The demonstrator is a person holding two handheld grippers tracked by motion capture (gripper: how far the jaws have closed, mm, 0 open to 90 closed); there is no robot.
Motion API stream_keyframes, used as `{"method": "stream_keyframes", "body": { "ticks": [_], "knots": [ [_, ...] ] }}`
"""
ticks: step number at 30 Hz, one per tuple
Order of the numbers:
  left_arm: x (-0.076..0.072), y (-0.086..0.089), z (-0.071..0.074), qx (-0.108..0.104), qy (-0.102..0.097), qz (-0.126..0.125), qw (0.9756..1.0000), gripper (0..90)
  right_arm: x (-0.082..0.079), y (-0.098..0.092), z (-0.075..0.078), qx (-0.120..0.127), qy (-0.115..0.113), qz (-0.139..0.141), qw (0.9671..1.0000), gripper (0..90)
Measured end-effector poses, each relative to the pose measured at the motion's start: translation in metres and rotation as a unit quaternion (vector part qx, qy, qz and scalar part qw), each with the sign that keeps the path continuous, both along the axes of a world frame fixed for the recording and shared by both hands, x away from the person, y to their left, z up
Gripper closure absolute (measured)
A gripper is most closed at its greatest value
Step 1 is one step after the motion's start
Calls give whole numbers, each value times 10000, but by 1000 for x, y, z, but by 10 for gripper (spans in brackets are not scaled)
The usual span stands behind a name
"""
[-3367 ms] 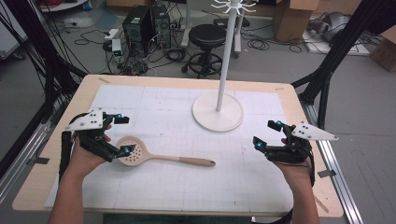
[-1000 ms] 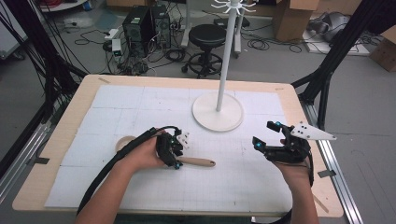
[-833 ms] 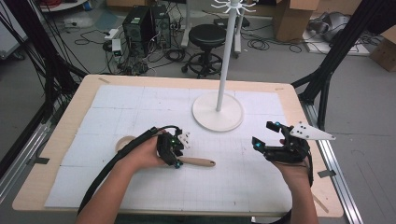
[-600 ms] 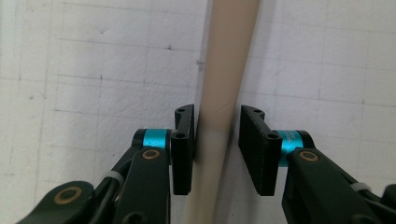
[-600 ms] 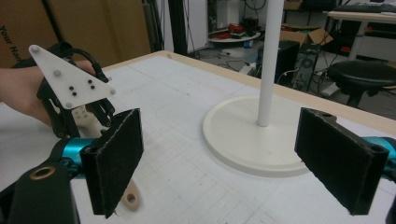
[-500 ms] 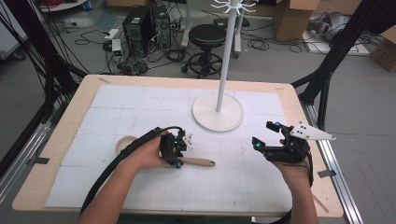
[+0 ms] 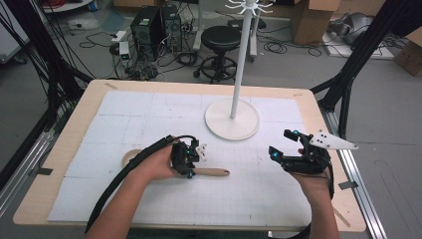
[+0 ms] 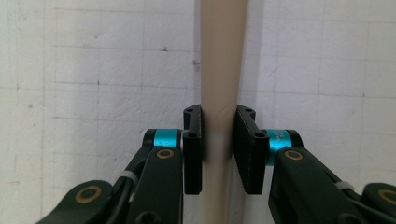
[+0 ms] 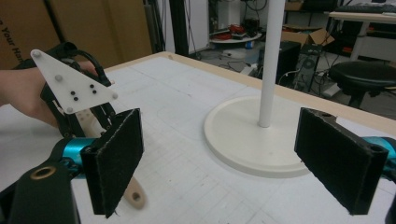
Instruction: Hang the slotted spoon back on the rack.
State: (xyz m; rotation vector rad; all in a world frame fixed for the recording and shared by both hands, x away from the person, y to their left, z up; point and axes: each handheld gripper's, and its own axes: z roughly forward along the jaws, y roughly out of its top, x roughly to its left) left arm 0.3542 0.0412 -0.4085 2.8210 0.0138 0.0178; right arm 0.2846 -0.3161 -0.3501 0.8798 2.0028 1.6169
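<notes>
We note the left gripper clenched on the wooden spoon's handle; the right gripper spread wide beside the stand base.

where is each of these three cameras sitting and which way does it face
High view: above the person's side, looking forward and down on the table; both forearms, left gripper, right gripper.
Left gripper view: rides the left gripper, looking down on the mat; its jaws shut on the wooden spoon handle.
Right gripper view: rides the right gripper, looking across the table at the white stand; its jaws stand open.
Shared: high and right gripper views both show the stand, the left gripper and the spoon handle's end.
</notes>
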Motion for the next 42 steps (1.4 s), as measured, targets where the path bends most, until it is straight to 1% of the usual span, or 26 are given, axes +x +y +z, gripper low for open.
{"method": "stream_keyframes", "body": {
  "ticks": [2, 6, 7, 8, 11, 12, 16, 19, 21, 22, 23, 25, 27, 28, 29, 31, 32, 33, 34, 35, 37, 38, 39, 40, 41, 42],
  "knots": [
    [0, 0, 0, -3, -28, -42, 10000, 750, 0, 0, 0, 6, 14, -6, 10000, 149],
    [-1, 1, 2, -25, -21, -58, 10000, 750, 0, 0, 0, 5, 27, -1, 10000, 150],
    [-1, 2, 3, -50, -57, -99, 9999, 750, 0, 0, 0, 7, 23, -3, 10000, 150],
    [-1, 3, 5, -89, -65, -52, 9999, 750, 0, 0, 0, 13, 29, -7, 10000, 150],
    [-2, 10, 15, -263, -136, 40, 9996, 749, 0, 0, 0, 27, 34, -5, 10000, 150],
    [-2, 13, 19, -338, -133, 97, 9993, 749, 0, -1, 0, 35, 32, -13, 10000, 150],
    [-2, 27, 38, -712, -211, 298, 9968, 749, 0, 1, 0, 29, -3, 10, 10000, 150],
    [-3, 39, 51, -1059, -257, 405, 9932, 749, 0, 3, 0, 6, 18, 34, 10000, 150],
    [-3, 47, 60, -1298, -291, 429, 9902, 749, 1, 4, 0, -6, 17, 47, 10000, 150],
    [-4, 50, 64, -1393, -363, 469, 9885, 749, 0, 4, 0, -4, 25, 49, 10000, 150],
    [-5, 53, 68, -1483, -379, 508, 9869, 749, 1, 4, 0, -7, 8, 36, 10000, 150],
    [-7, 59, 75, -1614, -482, 546, 9842, 749, 0, 4, 0, 4, 0, 28, 10000, 150],
    [-8, 64, 80, -1777, -510, 594, 9810, 749, 0, 5, 1, 3, -20, 37, 10000, 150],
    [-8, 67, 82, -1835, -534, 597, 9798, 749, 0, 6, 1, 13, -7, 53, 10000, 150],
    [-9, 69, 84, -1935, -497, 619, 9779, 749, 0, 6, 1, 6, -18, 60, 10000, 150],
    [-10, 72, 88, -2116, -520, 648, 9738, 749, 0, 7, 1, -7, 5, 70, 10000, 150],
    [-10, 73, 90, -2194, -496, 613, 9725, 749, 0, 7, 1, -1, -2, 73, 10000, 150],
    [-10, 75, 92, -2280, -503, 659, 9701, 749, 0, 7, 1, -5, -2, 70, 10000, 150],
    [-11, 76, 94, -2319, -508, 699, 9689, 749, 0, 8, 1, -8, 2, 68, 10000, 150],
    [-11, 77, 95, -2336, -492, 692, 9686, 749, 0, 8, 1, -7, 3, 74, 10000, 150],
    [-11, 78, 98, -2402, -509, 722, 9667, 749, 0, 8, 1, 11, -5, 71, 10000, 150],
    [-10, 79, 101, -2412, -512, 702, 9666, 749, 0, 8, 1, 18, -2, 74, 10000, 150],
    [-10, 80, 103, -2492, -505, 718, 9645, 749, 0, 8, 1, 13, -23, 81, 10000, 150],
    [-10, 80, 106, -2511, -495, 687, 9643, 749, 0, 8, 1, -5, -32, 87, 10000, 150],
    [-10, 81, 109, -2571, -496, 704, 9625, 749, 0, 8, 1, -4, -34, 90, 10000, 150],
    [-9, 82, 112, -2654, -421, 710, 9606, 749, 0, 9, 1, 0, -23, 94, 10000, 150]
  ]
}}
